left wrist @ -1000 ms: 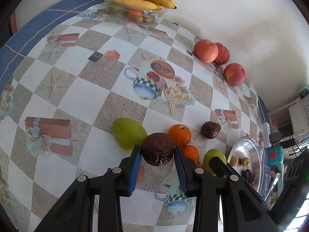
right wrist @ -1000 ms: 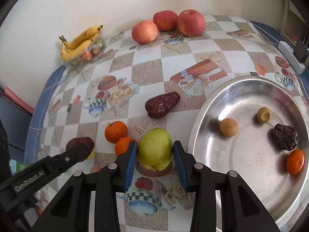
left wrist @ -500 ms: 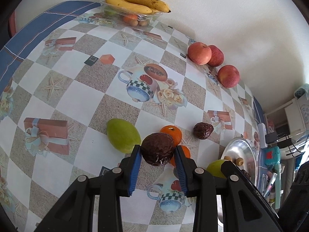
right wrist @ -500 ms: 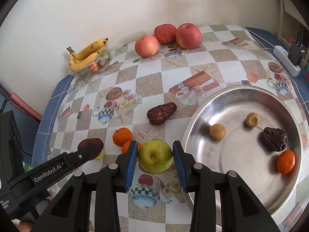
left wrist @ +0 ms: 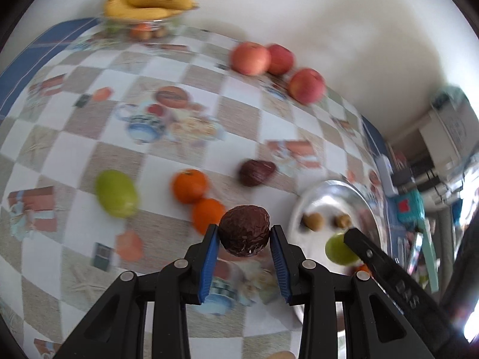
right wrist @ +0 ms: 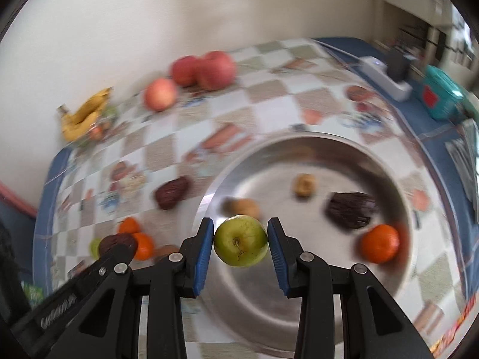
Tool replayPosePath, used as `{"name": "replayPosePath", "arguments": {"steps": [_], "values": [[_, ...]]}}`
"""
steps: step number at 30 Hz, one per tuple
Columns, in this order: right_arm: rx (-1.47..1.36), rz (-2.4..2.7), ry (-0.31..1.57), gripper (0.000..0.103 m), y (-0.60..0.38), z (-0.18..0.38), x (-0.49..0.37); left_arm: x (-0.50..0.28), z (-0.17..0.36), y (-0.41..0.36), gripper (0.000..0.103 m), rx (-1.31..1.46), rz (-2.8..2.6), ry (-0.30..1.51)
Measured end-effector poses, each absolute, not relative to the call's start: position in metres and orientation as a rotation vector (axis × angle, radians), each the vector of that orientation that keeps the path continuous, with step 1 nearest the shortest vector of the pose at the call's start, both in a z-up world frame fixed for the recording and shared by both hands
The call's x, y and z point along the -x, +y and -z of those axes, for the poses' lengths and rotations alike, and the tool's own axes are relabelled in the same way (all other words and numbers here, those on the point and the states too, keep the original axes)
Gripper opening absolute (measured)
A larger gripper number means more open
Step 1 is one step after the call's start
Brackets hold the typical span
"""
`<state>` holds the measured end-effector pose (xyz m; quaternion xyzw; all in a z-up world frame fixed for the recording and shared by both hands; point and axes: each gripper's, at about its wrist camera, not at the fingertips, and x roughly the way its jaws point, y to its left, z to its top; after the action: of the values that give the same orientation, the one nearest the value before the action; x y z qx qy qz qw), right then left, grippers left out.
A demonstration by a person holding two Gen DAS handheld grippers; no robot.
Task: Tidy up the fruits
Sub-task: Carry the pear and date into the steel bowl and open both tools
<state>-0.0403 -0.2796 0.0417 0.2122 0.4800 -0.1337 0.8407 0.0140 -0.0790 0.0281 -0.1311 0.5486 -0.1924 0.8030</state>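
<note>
Right tool (right wrist: 240,240) clamps green apple (right wrist: 241,240), poised over near rim of steel bowl (right wrist: 398,179). Left tool (left wrist: 244,234) grips wrinkled dark fruit (left wrist: 244,230) above counter (left wrist: 89,137), bowl to right. Step: carrying to bowl. Next: lower, release inside. Far: red apples (left wrist: 250,58), bananas (left wrist: 149,4).

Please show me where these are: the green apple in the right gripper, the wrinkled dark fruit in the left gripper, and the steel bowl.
green apple (right wrist: 241,240), right wrist view, near its stem.
wrinkled dark fruit (left wrist: 244,230), left wrist view, middle of its skin.
steel bowl (right wrist: 344,296), right wrist view, bare inner floor.
</note>
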Motion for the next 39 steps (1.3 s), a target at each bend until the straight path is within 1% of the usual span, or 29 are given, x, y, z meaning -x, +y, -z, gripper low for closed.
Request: {"name": "replayPosePath", "arguments": {"steps": [5, 12, 16, 17, 18, 24, 25, 28, 30, 31, 33, 34, 35, 36, 38, 39], "values": [[-0.489, 0.369, 0.998, 0.039, -0.312, -0.044, 0.057, 0.002, -0.023, -0.121, 0.037, 0.194, 0.525, 1.191], [-0.522, 0.426, 0.989, 0.039, -0.335, -0.043, 0.07, 0.023, -0.018, -0.16, 0.038, 0.099, 0.635, 1.199], [-0.542, 0.435, 1.011, 0.039, -0.339, -0.038, 0.071, 0.027, -0.019, -0.165, 0.04, 0.064, 0.658, 1.196], [-0.543, 0.431, 1.013, 0.039, -0.338, -0.037, 0.07, 0.027, -0.019, -0.165, 0.044, 0.062, 0.662, 1.198], [-0.537, 0.431, 1.014, 0.039, -0.337, -0.038, 0.07, 0.026, -0.019, -0.164, 0.046, 0.065, 0.662, 1.197], [-0.518, 0.426, 1.02, 0.039, -0.331, -0.038, 0.067, 0.02, -0.014, -0.154, 0.046, 0.075, 0.623, 1.219], [-0.516, 0.424, 1.022, 0.039, -0.331, -0.037, 0.067, 0.018, -0.012, -0.152, 0.048, 0.077, 0.613, 1.225], [-0.501, 0.42, 1.027, 0.04, -0.329, -0.036, 0.065, 0.012, -0.009, -0.143, 0.064, 0.092, 0.559, 1.24], [-0.488, 0.411, 1.036, 0.041, -0.326, -0.035, 0.063, 0.007, -0.008, -0.134, 0.065, 0.104, 0.512, 1.246], [-0.482, 0.403, 1.042, 0.045, -0.323, -0.034, 0.062, 0.005, -0.008, -0.13, 0.067, 0.104, 0.488, 1.244], [-0.469, 0.385, 1.051, 0.052, -0.318, -0.032, 0.059, 0.0, -0.01, -0.12, 0.076, 0.1, 0.437, 1.233], [-0.454, 0.375, 1.055, 0.052, -0.314, -0.032, 0.058, -0.003, -0.011, -0.114, 0.082, 0.102, 0.403, 1.225], [-0.44, 0.367, 1.059, 0.052, -0.31, -0.032, 0.056, -0.006, -0.012, -0.108, 0.087, 0.107, 0.373, 1.217], [-0.429, 0.361, 1.062, 0.053, -0.307, -0.031, 0.055, -0.01, -0.013, -0.099, 0.089, 0.116, 0.329, 1.209], [-0.404, 0.344, 1.068, 0.054, -0.3, -0.031, 0.052, -0.017, -0.015, -0.084, 0.098, 0.132, 0.265, 1.205], [-0.396, 0.337, 1.071, 0.055, -0.297, -0.031, 0.051, -0.021, -0.014, -0.076, 0.1, 0.141, 0.239, 1.202]]}}
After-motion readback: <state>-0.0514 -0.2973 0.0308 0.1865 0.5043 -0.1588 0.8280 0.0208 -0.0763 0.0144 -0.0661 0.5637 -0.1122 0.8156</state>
